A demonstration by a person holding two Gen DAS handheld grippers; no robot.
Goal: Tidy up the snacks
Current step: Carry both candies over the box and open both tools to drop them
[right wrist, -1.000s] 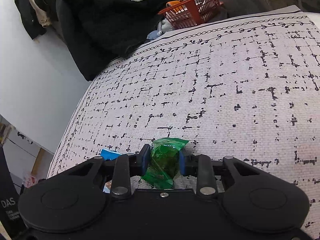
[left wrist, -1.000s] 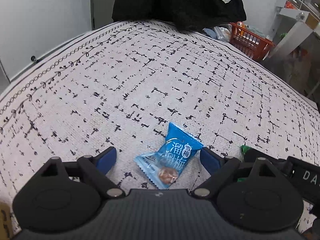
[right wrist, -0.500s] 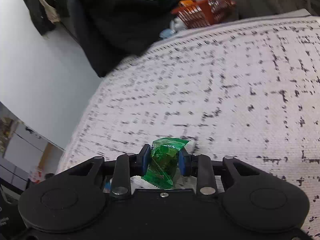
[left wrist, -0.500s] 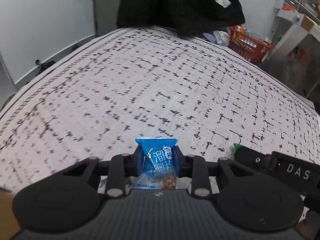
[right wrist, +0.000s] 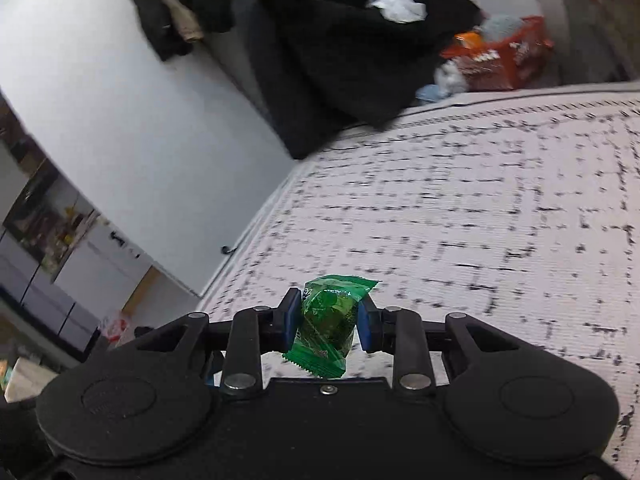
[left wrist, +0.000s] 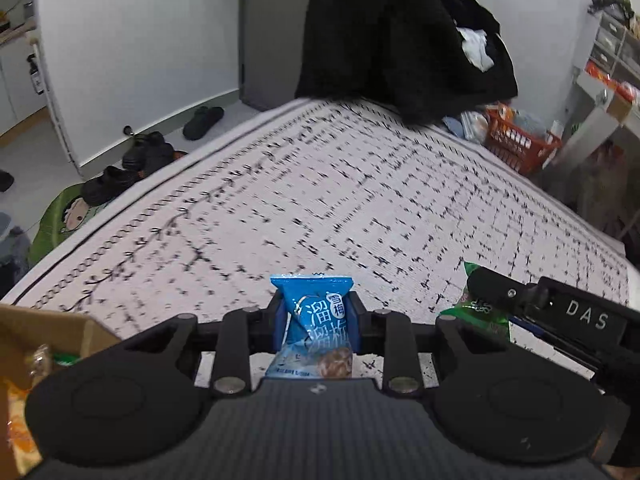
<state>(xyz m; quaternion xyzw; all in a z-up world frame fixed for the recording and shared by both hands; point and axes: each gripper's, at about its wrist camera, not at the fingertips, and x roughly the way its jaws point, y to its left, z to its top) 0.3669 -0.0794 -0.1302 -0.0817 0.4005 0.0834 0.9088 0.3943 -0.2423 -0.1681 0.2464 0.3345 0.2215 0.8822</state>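
My left gripper (left wrist: 316,326) is shut on a blue snack packet (left wrist: 316,320) with white Chinese lettering and holds it above the patterned white cloth (left wrist: 360,200). My right gripper (right wrist: 329,318) is shut on a green snack packet (right wrist: 326,326), also lifted off the cloth. In the left wrist view the right gripper shows at the right, with the green packet (left wrist: 476,312) in its fingers. A cardboard box (left wrist: 36,336) holding snacks sits at the lower left of the left wrist view.
A black garment (left wrist: 396,40) hangs beyond the far edge of the cloth. An orange basket (left wrist: 516,140) with items stands on the floor at the far right. Dark shoes (left wrist: 140,160) lie on the floor to the left.
The left gripper closed on the blue packet and lifted it off the cloth. Both grippers rose and tilted, carrying their packets; the box came into view at the left.
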